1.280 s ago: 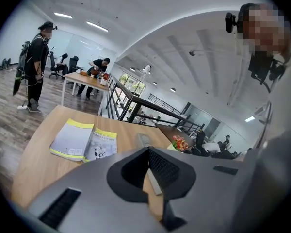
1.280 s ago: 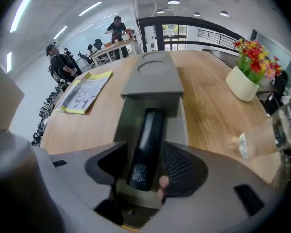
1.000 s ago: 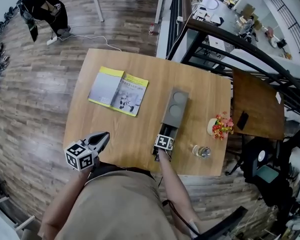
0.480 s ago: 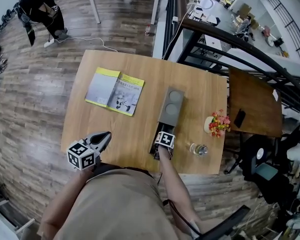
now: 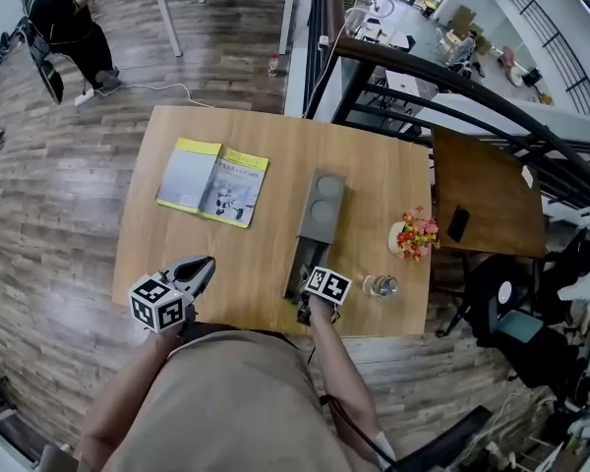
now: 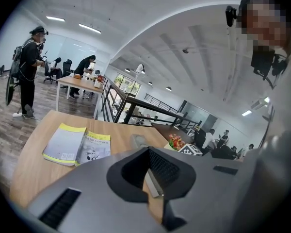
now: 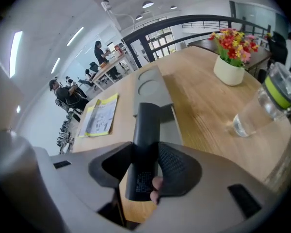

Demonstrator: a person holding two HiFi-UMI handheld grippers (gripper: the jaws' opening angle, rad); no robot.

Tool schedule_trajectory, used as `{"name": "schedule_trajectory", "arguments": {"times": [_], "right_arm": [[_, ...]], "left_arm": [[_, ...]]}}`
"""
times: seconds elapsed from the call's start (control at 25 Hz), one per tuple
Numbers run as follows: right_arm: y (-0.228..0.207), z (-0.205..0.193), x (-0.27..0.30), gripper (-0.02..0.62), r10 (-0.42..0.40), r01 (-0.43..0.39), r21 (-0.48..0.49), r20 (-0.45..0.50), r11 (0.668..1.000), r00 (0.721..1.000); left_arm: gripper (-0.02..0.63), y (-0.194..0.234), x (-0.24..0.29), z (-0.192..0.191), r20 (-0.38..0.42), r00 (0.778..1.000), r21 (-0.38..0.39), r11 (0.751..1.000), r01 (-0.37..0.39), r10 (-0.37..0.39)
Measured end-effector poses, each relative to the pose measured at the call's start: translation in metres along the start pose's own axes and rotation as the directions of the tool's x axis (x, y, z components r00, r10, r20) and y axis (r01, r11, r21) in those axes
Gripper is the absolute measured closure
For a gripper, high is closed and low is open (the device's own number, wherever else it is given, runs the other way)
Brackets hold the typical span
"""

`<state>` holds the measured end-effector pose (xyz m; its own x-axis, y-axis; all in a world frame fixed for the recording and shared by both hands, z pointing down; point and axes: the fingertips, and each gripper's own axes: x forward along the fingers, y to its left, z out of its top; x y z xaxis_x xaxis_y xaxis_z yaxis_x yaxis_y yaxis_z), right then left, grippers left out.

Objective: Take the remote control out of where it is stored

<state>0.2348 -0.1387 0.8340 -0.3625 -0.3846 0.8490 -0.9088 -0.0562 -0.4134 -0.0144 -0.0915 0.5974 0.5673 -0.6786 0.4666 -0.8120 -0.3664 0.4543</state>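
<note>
A long grey holder (image 5: 317, 214) with two round hollows lies on the wooden table (image 5: 265, 146). In the right gripper view the holder (image 7: 153, 89) lies just ahead. My right gripper (image 5: 308, 301) is at its near end, shut on a dark, slim remote control (image 7: 146, 140). The remote's far end points over the holder's open slot, and a fingertip touches its near end. In the head view the remote is mostly hidden under the marker cube. My left gripper (image 5: 205, 266) hovers over the near left table edge, shut with nothing in it (image 6: 148, 152).
An open yellow-edged booklet (image 5: 211, 180) lies at the back left. A white pot of flowers (image 5: 413, 234) and a clear water bottle (image 5: 381, 285) stand to the right of the holder. A dark side table (image 5: 482, 205) and black railings stand on the right. A person (image 5: 64, 18) stands far left.
My right gripper has drawn back a little toward the near table edge, away from the holder's end. The left gripper has stayed where it was. The head view has shifted slightly.
</note>
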Motion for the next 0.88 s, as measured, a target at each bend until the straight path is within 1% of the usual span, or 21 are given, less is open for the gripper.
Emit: {"name": "schedule_trajectory", "arguments": {"times": [0.12,0.2,0.36,0.48,0.56,0.64,0.76,0.88], "right_arm": [[0.013,0.011,-0.023,0.417,0.079,-0.082,0.066,0.047,0.994,0.996],[0.028,0.024,-0.045,0.417,0.137,-0.145,0.076,0.095,0.987,0.986],[0.066,0.048,-0.089,0.417,0.264,-0.273,0.032,0.169,0.961,0.95],[0.089,0.063,-0.12,0.417,0.333,-0.338,-0.017,0.213,0.941,0.918],[0.101,0.072,-0.138,0.417,0.363,-0.364,-0.043,0.24,0.931,0.9],[0.107,0.078,-0.153,0.417,0.377,-0.373,-0.067,0.264,0.925,0.888],[0.111,0.086,-0.175,0.417,0.39,-0.38,-0.093,0.292,0.92,0.873],[0.114,0.091,-0.191,0.417,0.391,-0.365,-0.139,0.314,0.92,0.865]], "left_arm": [[0.603,-0.007,0.004,-0.002,-0.001,1.0,0.005,1.0,0.018,-0.018],[0.603,-0.011,0.004,-0.001,0.007,0.999,0.001,1.0,0.031,-0.031],[0.603,-0.019,0.005,0.0,0.04,0.997,-0.035,0.997,0.062,-0.061],[0.603,-0.024,0.006,-0.002,0.048,0.997,-0.038,0.997,0.068,-0.066],[0.603,-0.027,0.007,-0.002,0.051,0.996,-0.038,0.997,0.073,-0.071],[0.603,-0.032,0.009,-0.002,0.054,0.995,-0.034,0.996,0.081,-0.079],[0.603,-0.042,0.014,-0.002,0.052,0.994,-0.027,0.995,0.099,-0.098],[0.603,-0.045,0.014,0.002,0.06,0.993,-0.021,0.994,0.107,-0.105]]}}
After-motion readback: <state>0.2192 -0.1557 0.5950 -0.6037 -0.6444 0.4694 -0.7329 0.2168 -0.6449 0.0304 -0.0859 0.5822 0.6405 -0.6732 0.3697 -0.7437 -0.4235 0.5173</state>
